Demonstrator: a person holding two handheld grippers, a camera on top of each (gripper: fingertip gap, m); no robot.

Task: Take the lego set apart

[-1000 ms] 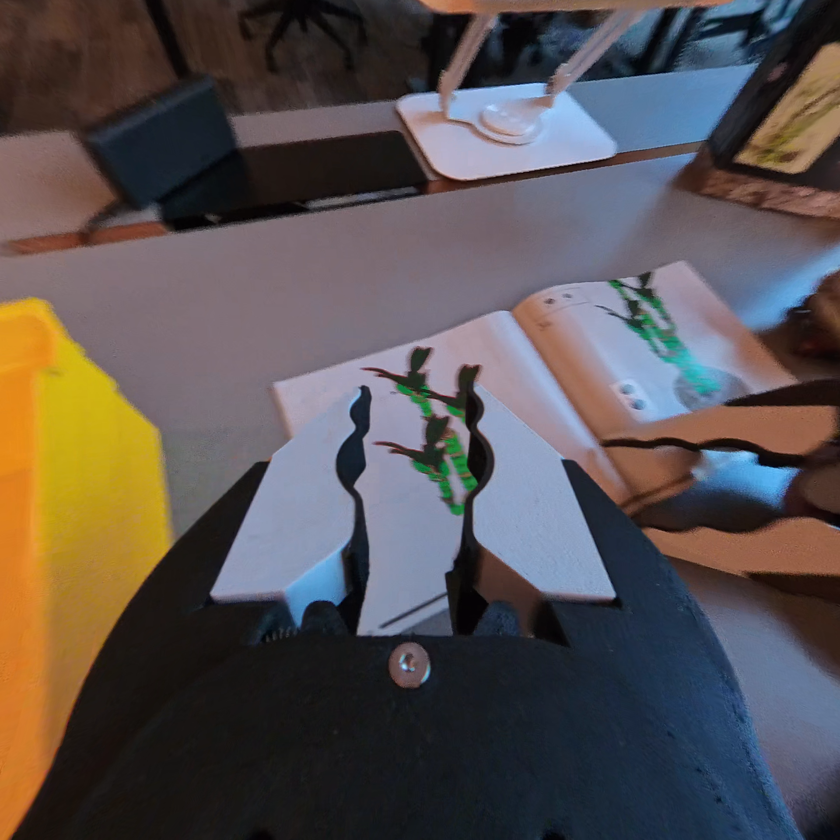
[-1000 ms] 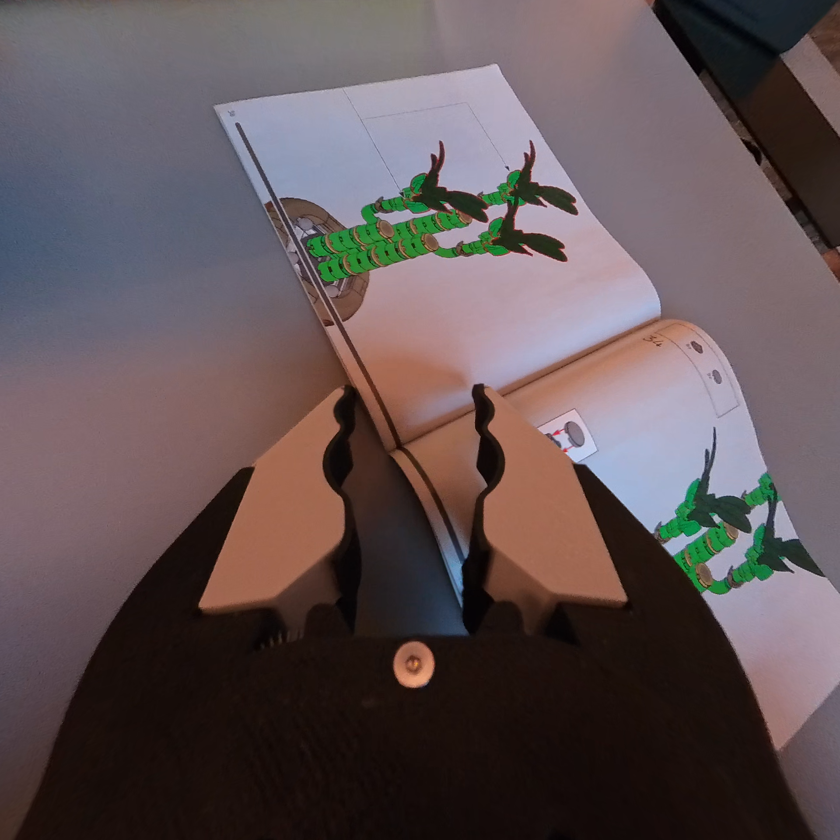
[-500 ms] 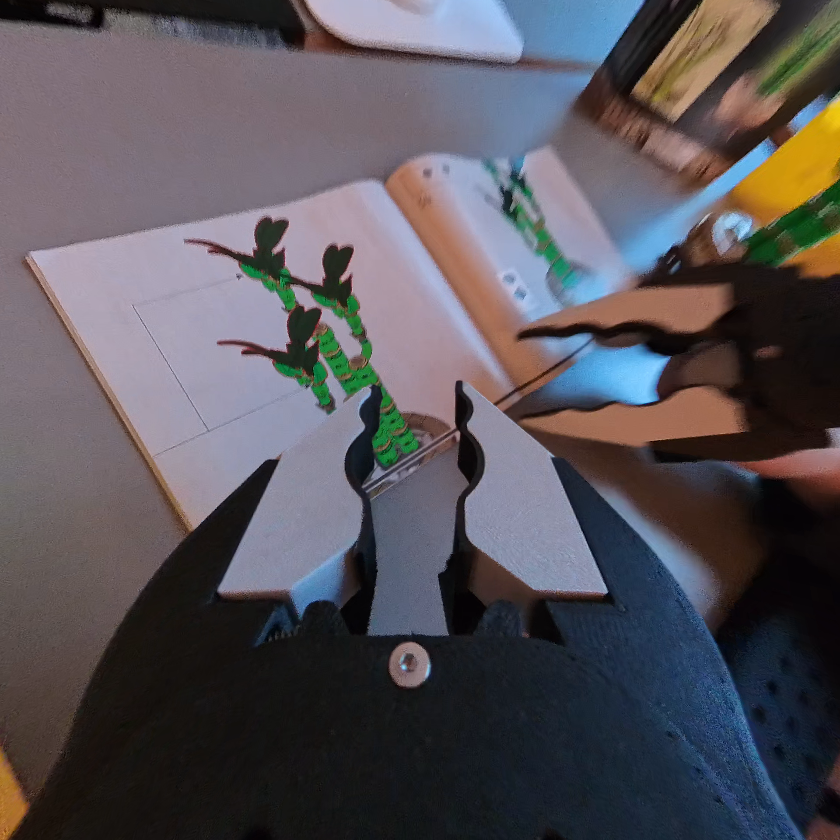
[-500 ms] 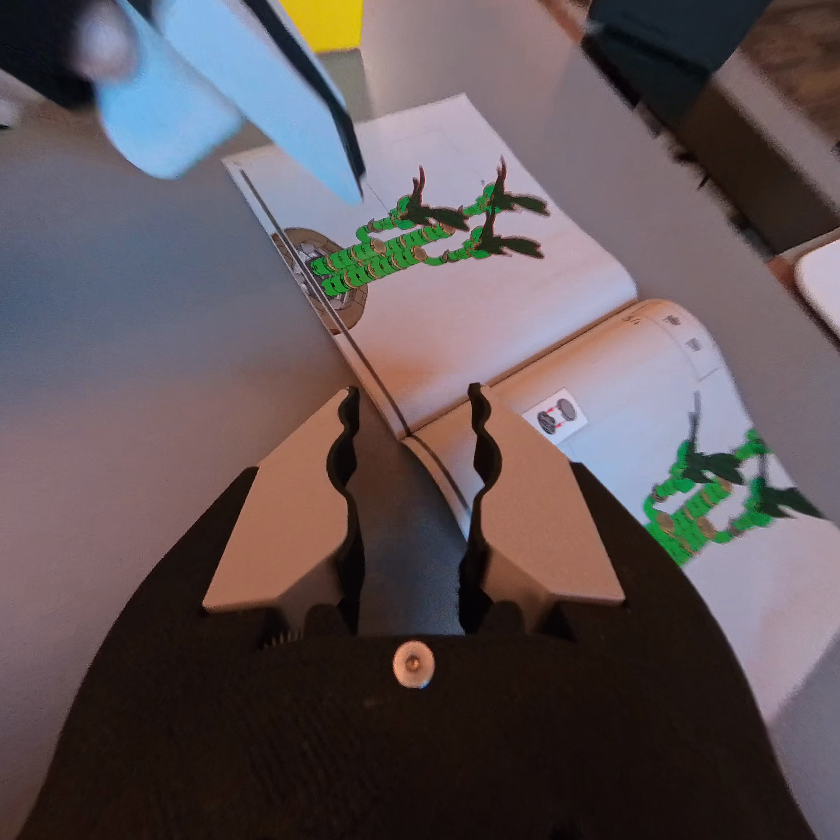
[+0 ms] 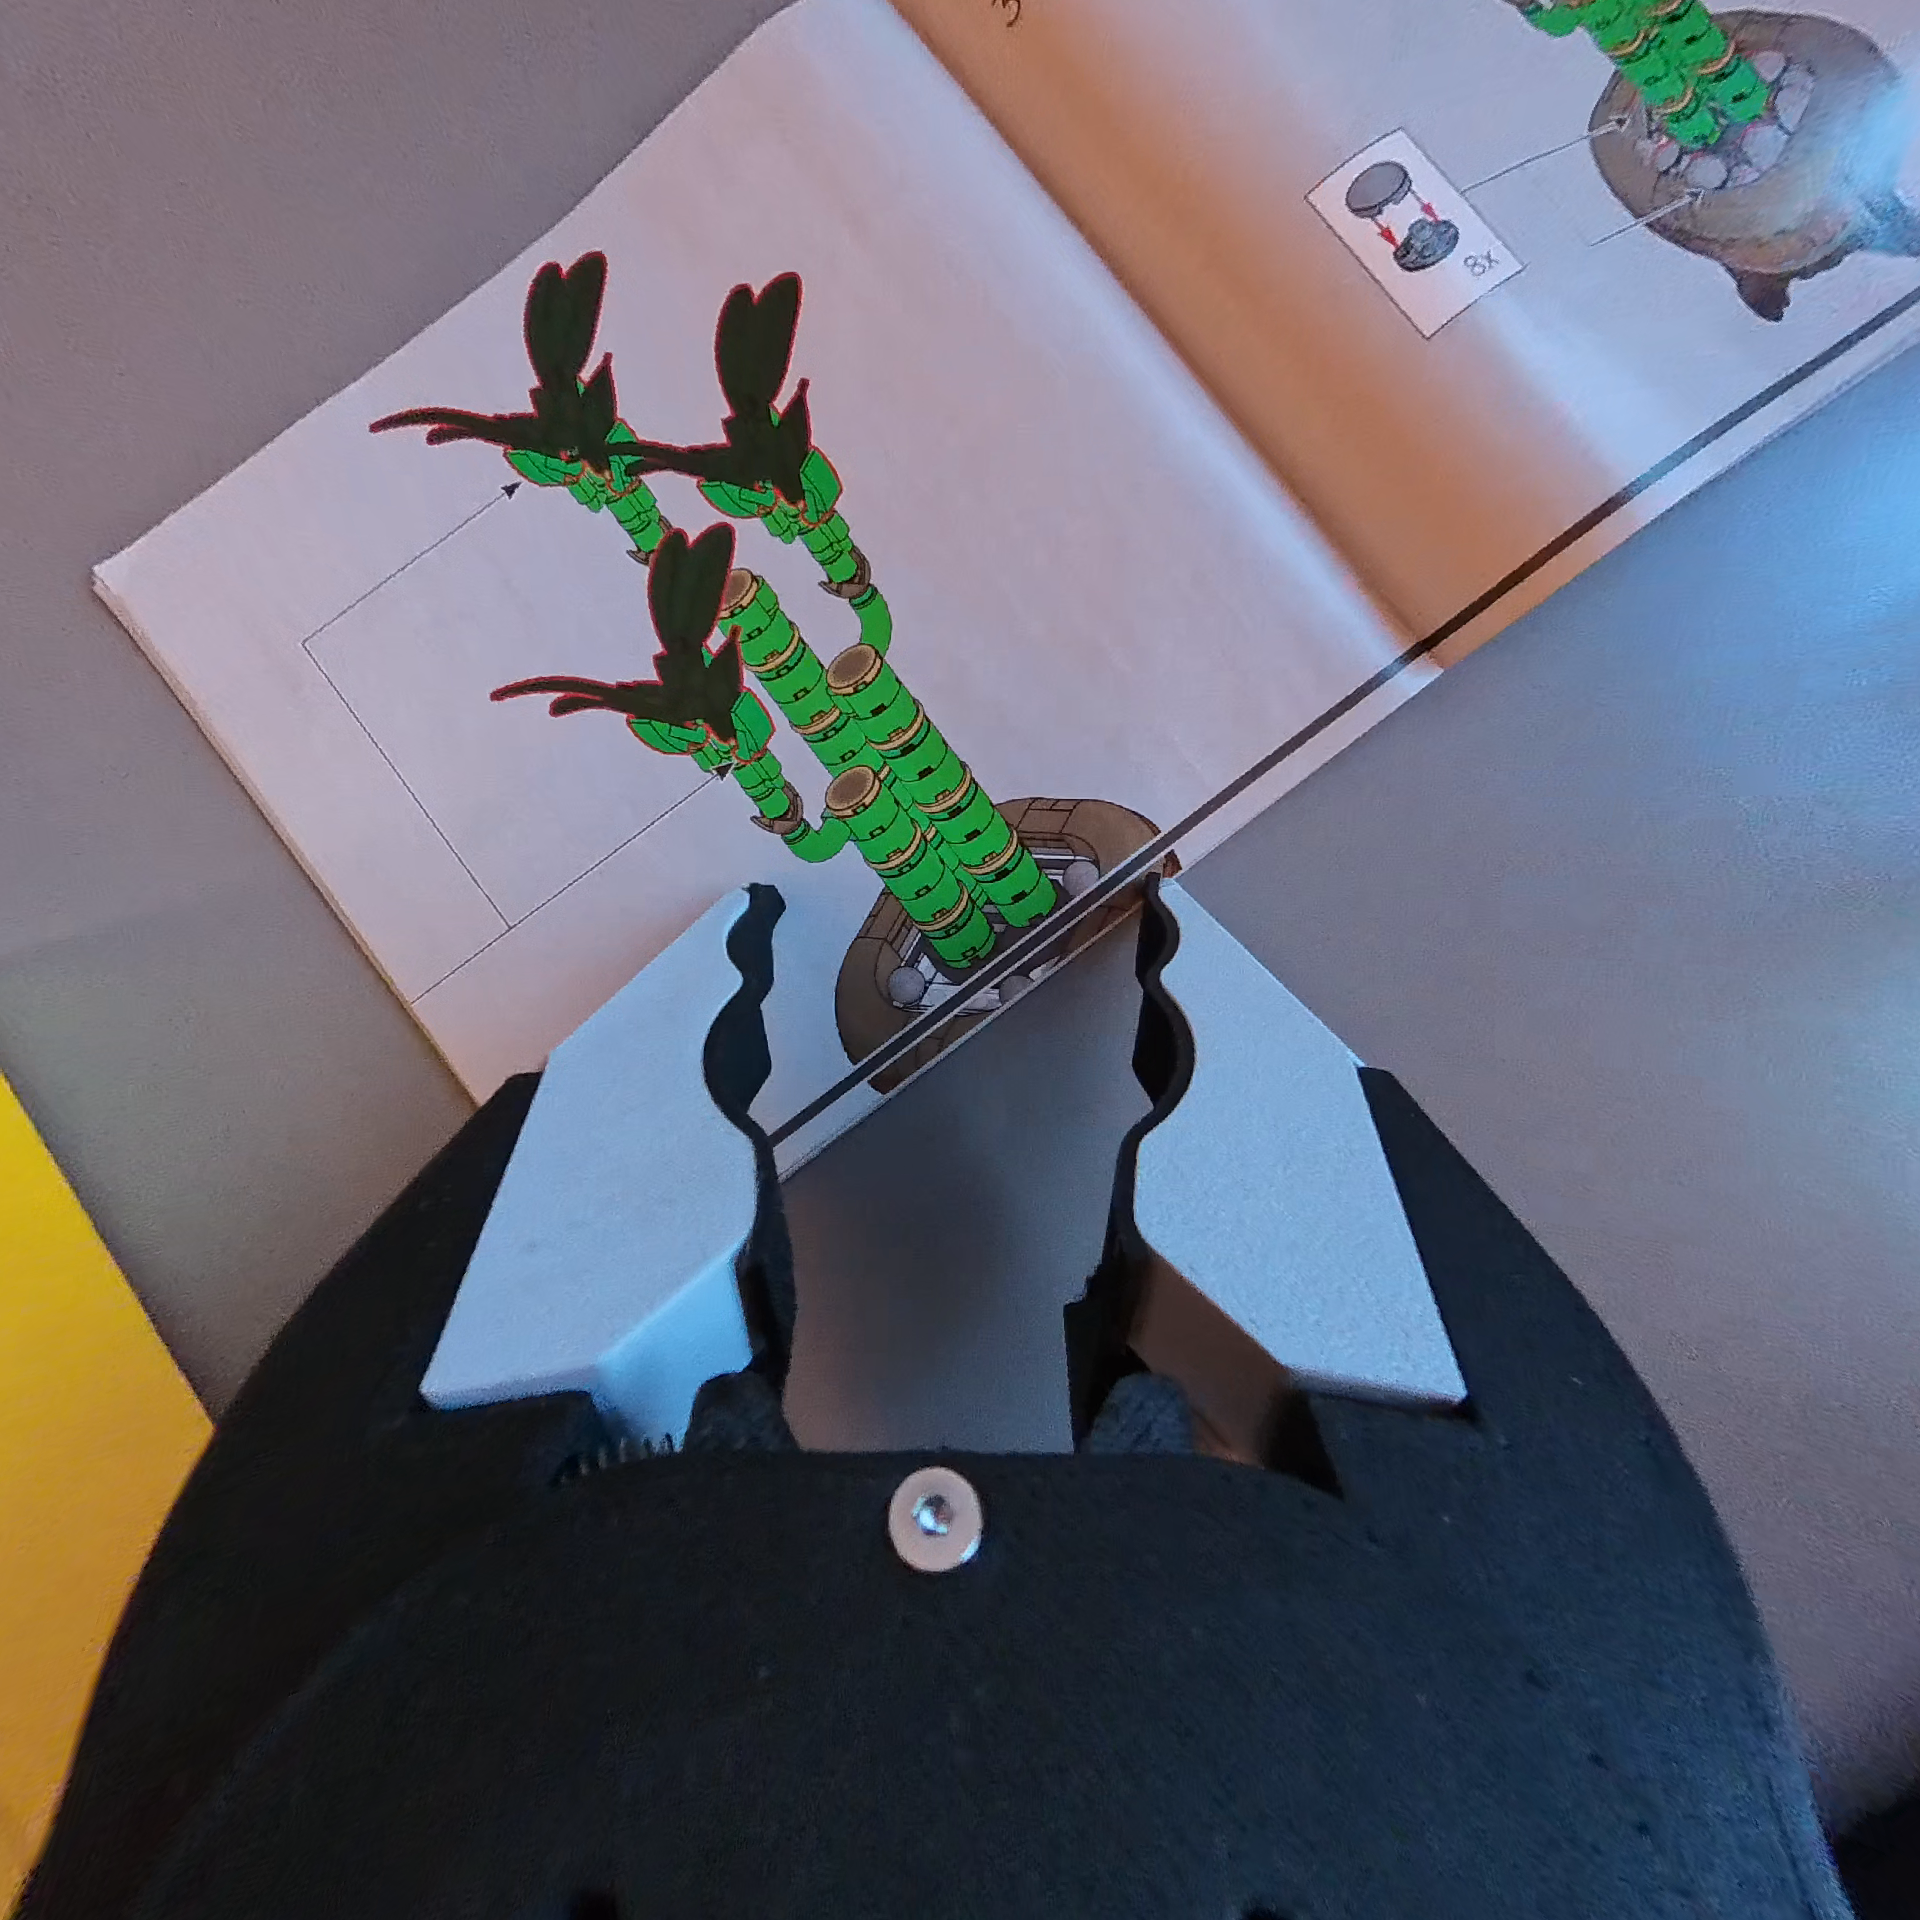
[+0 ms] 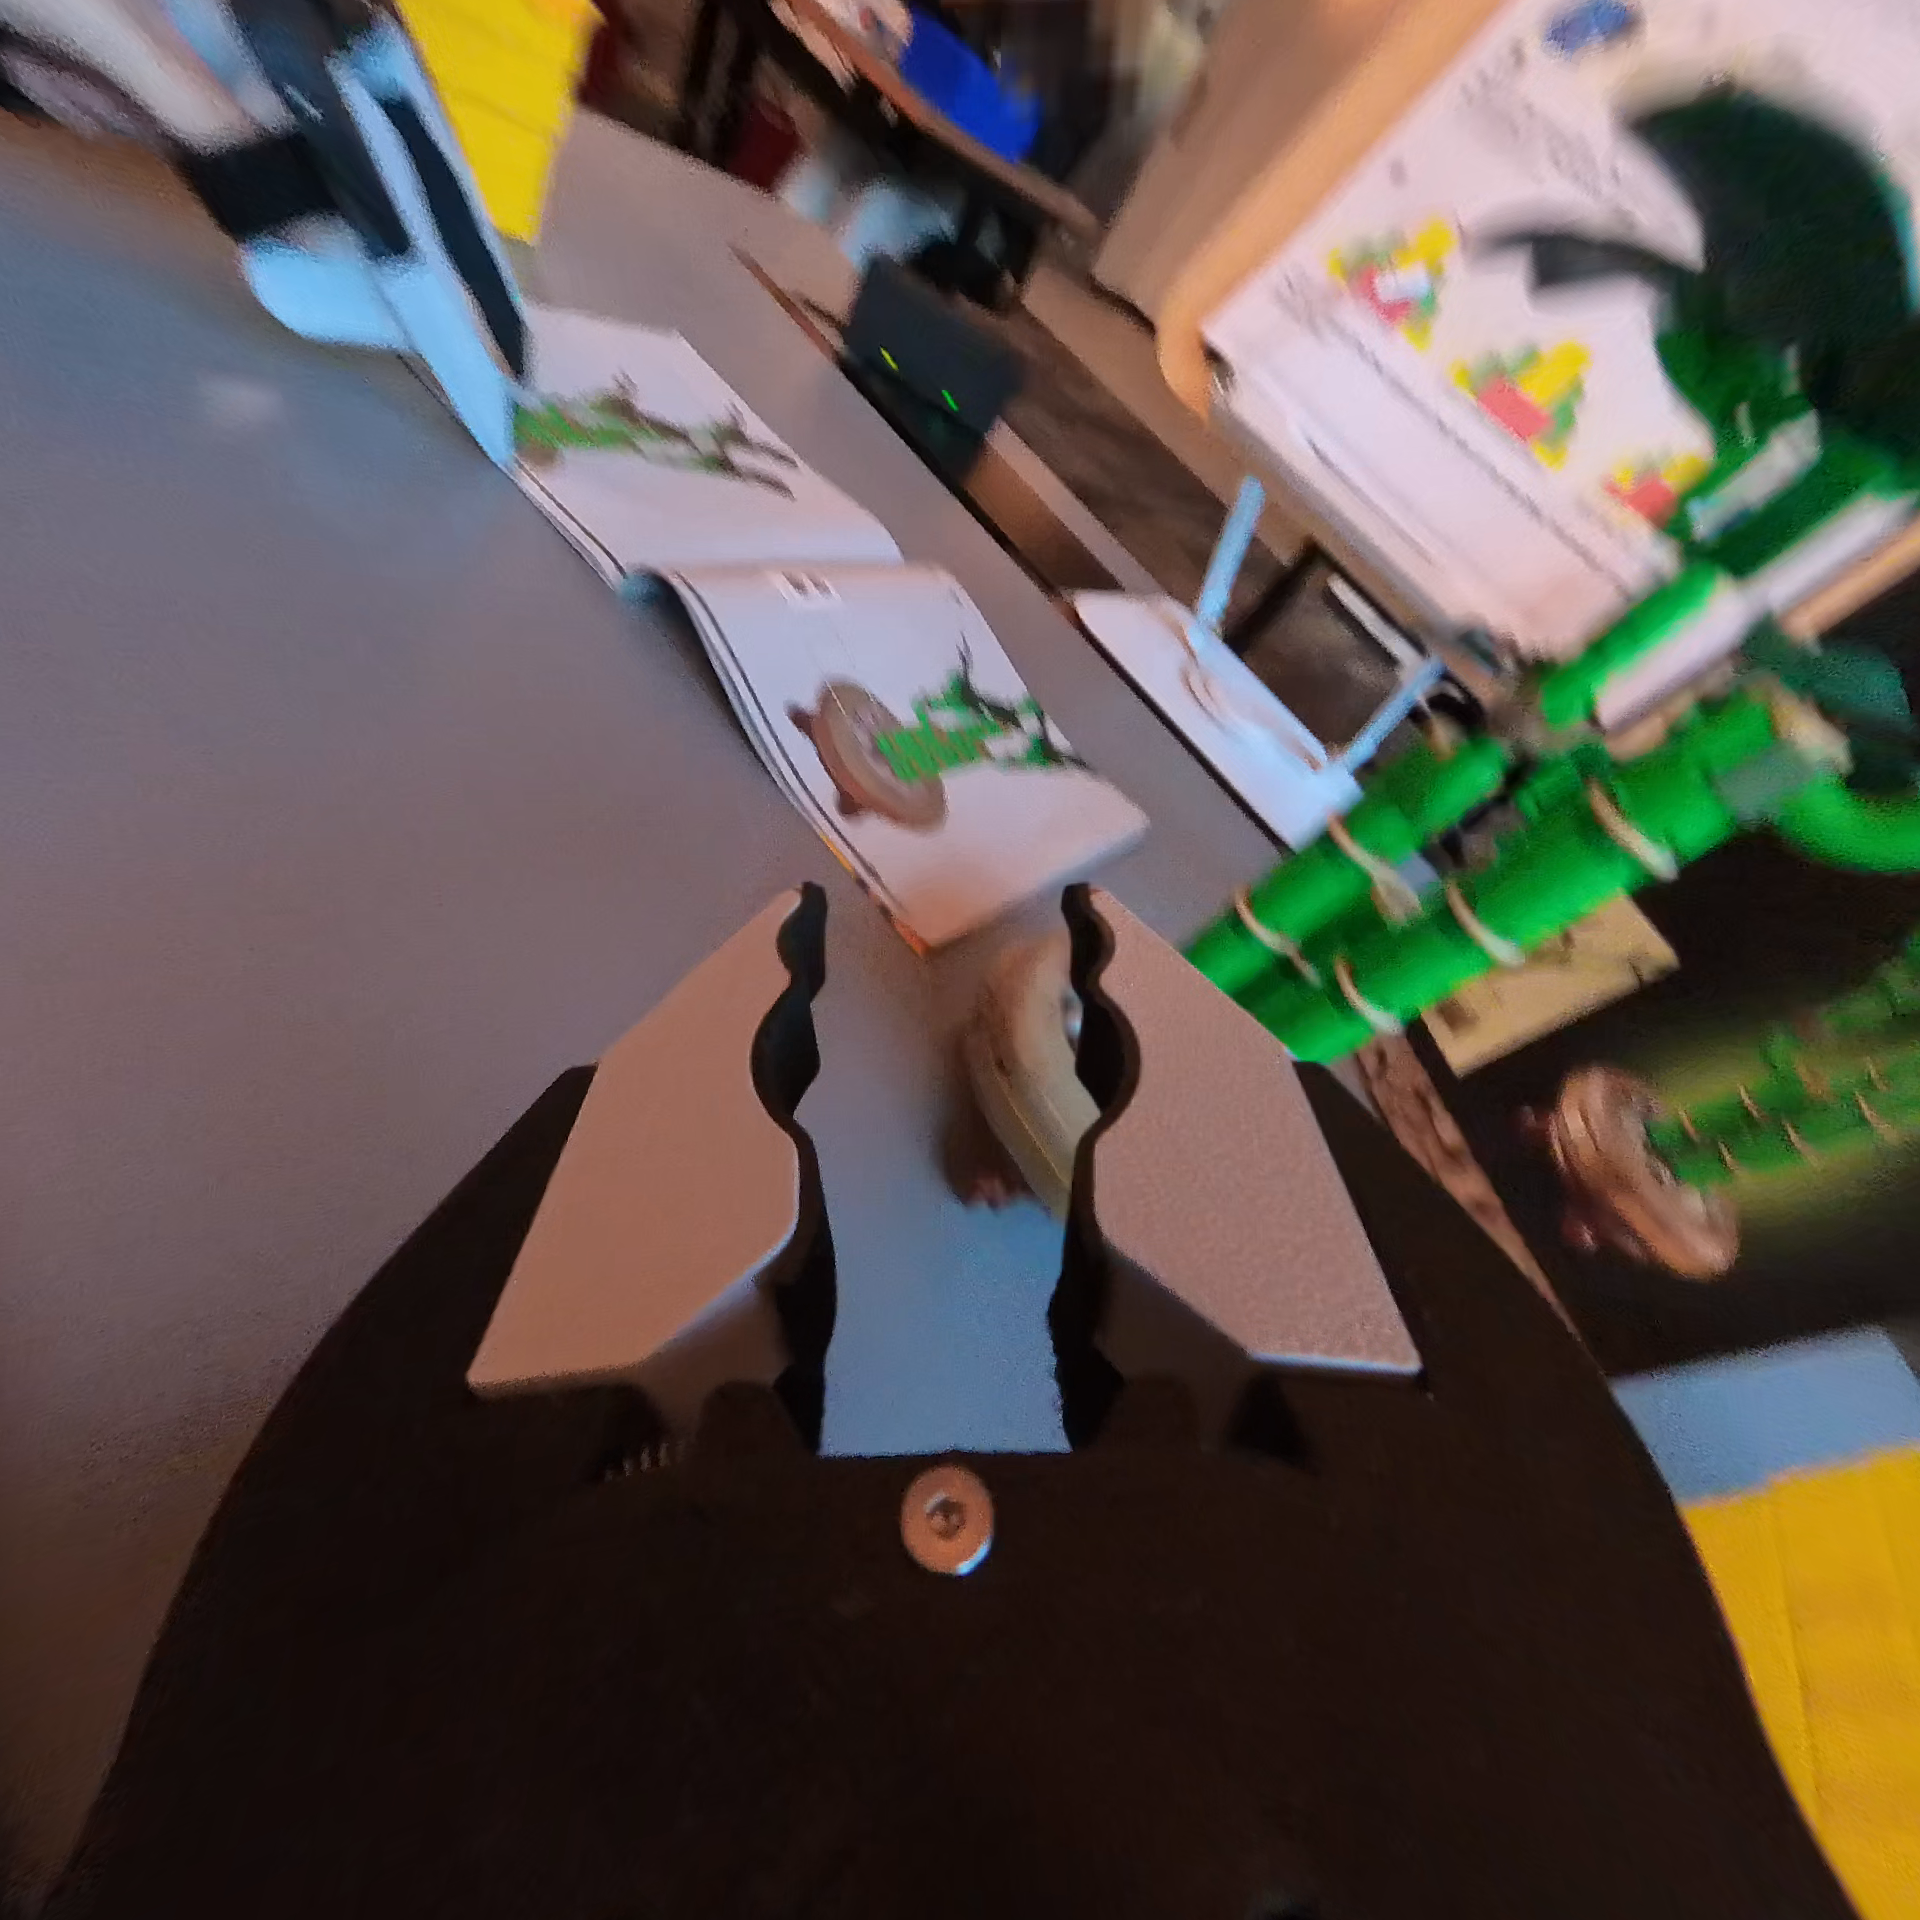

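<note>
The lego set (image 6: 1455,894) is a green bamboo plant in a round brown pot (image 6: 1023,1081), standing on the grey table at the right of the blurred right wrist view. My right gripper (image 6: 940,904) is open and empty, its fingertips just left of the pot. My left gripper (image 5: 951,899) is open and empty, held over the near edge of an open instruction booklet (image 5: 1039,436). The set does not show in the left wrist view. The left gripper (image 6: 416,239) shows far off at the top left of the right wrist view.
The booklet (image 6: 748,582) lies open on the grey table (image 6: 260,831). A yellow box (image 5: 62,1403) is at the left, another yellow thing (image 6: 1829,1621) at the lower right. The set's printed box (image 6: 1486,343) and a white stand (image 6: 1226,686) are behind. My hands' fingertips stand some 30 centimeters from each other. From my right tips it is roughly 25 centimeters to the yellow thing (image 6: 1829,1621); from my left, 55 centimeters.
My left gripper dropped closer to the booklet and opened wider. My right gripper swung right, bringing the bamboo set and its pot into view, and opened a little.
</note>
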